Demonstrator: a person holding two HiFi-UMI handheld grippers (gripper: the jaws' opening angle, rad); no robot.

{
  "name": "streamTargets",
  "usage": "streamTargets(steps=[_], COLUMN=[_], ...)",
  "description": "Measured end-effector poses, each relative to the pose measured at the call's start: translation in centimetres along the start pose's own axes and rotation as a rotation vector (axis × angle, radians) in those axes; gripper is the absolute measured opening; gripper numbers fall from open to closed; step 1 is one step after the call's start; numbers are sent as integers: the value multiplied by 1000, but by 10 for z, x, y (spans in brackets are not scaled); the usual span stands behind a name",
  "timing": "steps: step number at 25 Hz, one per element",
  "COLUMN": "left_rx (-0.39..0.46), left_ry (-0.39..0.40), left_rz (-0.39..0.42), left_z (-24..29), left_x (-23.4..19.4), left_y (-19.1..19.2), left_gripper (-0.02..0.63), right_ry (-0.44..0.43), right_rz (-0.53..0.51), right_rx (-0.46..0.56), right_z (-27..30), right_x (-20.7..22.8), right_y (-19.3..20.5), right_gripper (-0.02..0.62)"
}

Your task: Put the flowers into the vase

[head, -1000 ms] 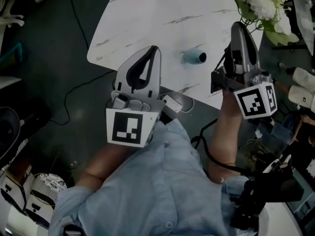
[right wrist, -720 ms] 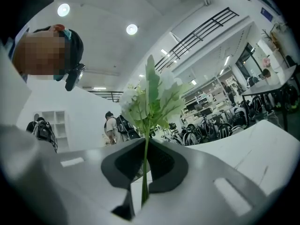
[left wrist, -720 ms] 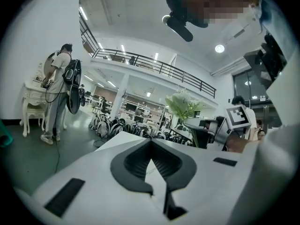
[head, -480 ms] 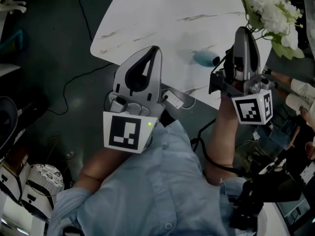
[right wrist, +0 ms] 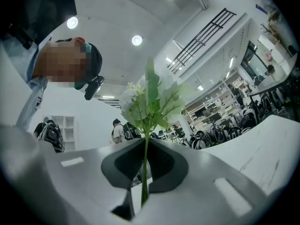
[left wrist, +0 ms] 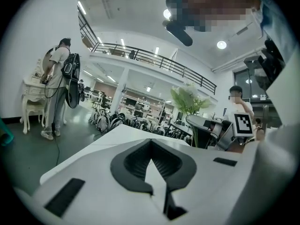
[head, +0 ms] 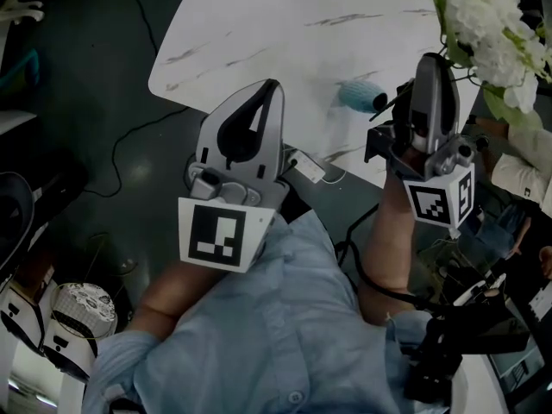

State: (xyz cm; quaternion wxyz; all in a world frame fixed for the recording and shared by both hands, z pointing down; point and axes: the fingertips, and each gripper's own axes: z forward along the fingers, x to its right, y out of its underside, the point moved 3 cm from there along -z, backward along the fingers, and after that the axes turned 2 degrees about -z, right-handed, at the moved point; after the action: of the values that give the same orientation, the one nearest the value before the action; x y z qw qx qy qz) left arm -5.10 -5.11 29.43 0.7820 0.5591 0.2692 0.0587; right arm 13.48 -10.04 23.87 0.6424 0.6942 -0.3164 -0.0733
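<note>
1. Jaws of the left gripper (left wrist: 151, 142) are pressed together with nothing between them, and its tips reach over the near edge of the white marble-patterned table (head: 276, 24).
2. On the right gripper (right wrist: 146, 142) the jaws are clamped on the thin green stem (right wrist: 144, 172) of a bunch of white artificial flowers (right wrist: 149, 95) with green leaves. The bunch rises past the fingertips.
3. From the head view, that bunch fills the top right corner, up beyond the right gripper's tips.
4. On the table just left of the right gripper rests the small teal vase (head: 362, 96). It seems to lie on its side with its dark mouth toward that gripper, though the picture is dim.
5. Flowers and vase are apart.
</note>
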Motion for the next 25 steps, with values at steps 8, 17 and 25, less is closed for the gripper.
streamTargets(steps=[8, 17, 25], left_rx=[-14, -2, 20], left_ry=[7, 11, 3], left_rz=[16, 22, 11], left_z=[0, 9, 1], left_x=[9, 10, -3], left_y=[2, 5, -5], left_gripper=[5, 5, 5], right_ry=[-9, -49, -92], right_rz=[4, -14, -21], right_rx=[14, 126, 178], right_z=[-16, -9, 4], right_x=[2, -5, -26], right_y=[11, -23, -36], right_gripper=[9, 9, 9])
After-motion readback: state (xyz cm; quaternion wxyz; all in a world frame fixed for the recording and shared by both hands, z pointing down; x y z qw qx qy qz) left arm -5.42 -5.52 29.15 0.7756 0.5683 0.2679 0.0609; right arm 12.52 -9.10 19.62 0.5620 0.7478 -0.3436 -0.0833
